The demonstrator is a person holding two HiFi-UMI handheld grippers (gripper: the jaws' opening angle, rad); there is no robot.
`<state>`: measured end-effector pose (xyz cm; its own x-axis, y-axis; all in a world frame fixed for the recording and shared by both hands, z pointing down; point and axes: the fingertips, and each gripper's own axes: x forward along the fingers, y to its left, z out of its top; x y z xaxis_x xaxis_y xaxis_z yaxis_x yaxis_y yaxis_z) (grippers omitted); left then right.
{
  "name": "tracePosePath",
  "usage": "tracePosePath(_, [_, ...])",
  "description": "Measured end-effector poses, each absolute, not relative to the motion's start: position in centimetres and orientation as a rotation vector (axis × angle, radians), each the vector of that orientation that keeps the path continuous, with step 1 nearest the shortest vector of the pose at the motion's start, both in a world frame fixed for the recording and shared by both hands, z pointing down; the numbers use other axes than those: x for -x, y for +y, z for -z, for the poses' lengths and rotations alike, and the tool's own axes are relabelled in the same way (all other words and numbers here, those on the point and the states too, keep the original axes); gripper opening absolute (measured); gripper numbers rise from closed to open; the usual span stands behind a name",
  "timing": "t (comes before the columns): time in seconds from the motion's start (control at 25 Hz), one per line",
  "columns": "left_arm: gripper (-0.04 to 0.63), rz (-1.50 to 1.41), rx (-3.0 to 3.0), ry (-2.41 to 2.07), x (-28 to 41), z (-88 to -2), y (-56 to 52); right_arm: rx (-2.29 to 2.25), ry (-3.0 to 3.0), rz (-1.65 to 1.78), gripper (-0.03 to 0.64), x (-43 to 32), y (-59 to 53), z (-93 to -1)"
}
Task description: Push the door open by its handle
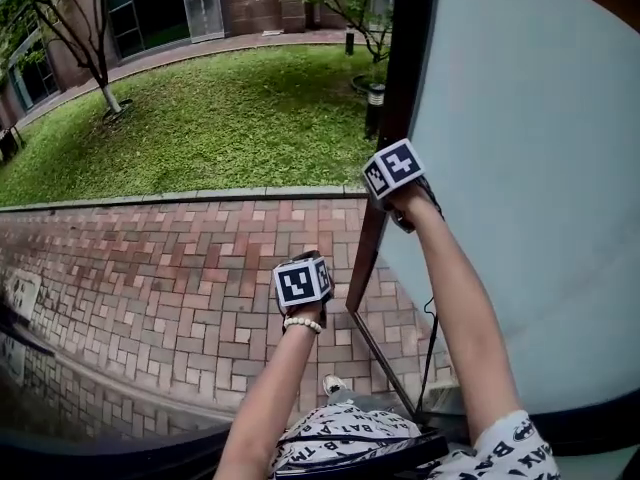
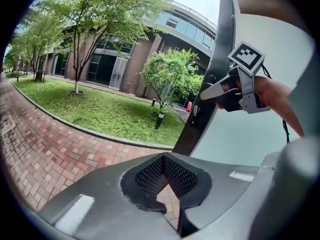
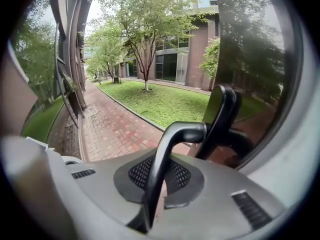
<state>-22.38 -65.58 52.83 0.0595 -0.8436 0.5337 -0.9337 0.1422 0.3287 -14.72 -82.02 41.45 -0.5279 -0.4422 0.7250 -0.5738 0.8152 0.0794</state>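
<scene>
The glass door (image 1: 530, 218) stands swung outward, its dark frame edge (image 1: 400, 98) running up the middle of the head view. A black curved door handle (image 3: 170, 149) passes between the jaws of my right gripper (image 3: 157, 184), which is shut on it at the door's edge (image 1: 395, 183). From the left gripper view, the right gripper (image 2: 215, 91) shows against the frame, a hand behind it. My left gripper (image 1: 302, 280) hangs lower and to the left, away from the door, over the brick paving. Its jaws (image 2: 167, 184) are shut with nothing between them.
Red brick paving (image 1: 180, 268) lies beyond the doorway, bordered by a stone curb (image 1: 180, 198) and a lawn (image 1: 220, 118). A bollard lamp (image 1: 374, 108) and trees (image 2: 170, 74) stand on the grass. A brick building (image 2: 115, 64) is behind. A shoe (image 1: 333, 385) is below.
</scene>
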Motion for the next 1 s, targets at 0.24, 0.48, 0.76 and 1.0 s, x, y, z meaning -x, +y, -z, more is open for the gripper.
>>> tracePosePath(0.24, [-0.015,-0.214,-1.785,-1.723,19.8,-52.4,-71.6,-0.883,-2.171,-0.248,0.014,8.6,-88.5,-40.1])
tracePosePath(0.48, [-0.014,-0.252,-1.846,-1.646,17.0,-53.1,-77.3,-1.03,-2.103,-0.301,0.014,0.8,-94.1,-39.9])
tracePosePath(0.76, [-0.015,-0.266,-1.859,-1.634,16.8,-53.4,-80.6,-1.179,-2.074,-0.368,0.012,-6.9,-98.9,-39.4])
tracePosePath(1.0, [-0.014,-0.287,-1.847,-1.62,17.6,-54.1,-82.0,-1.277,-2.057,-0.447,0.012,-12.6,-101.1,-39.0])
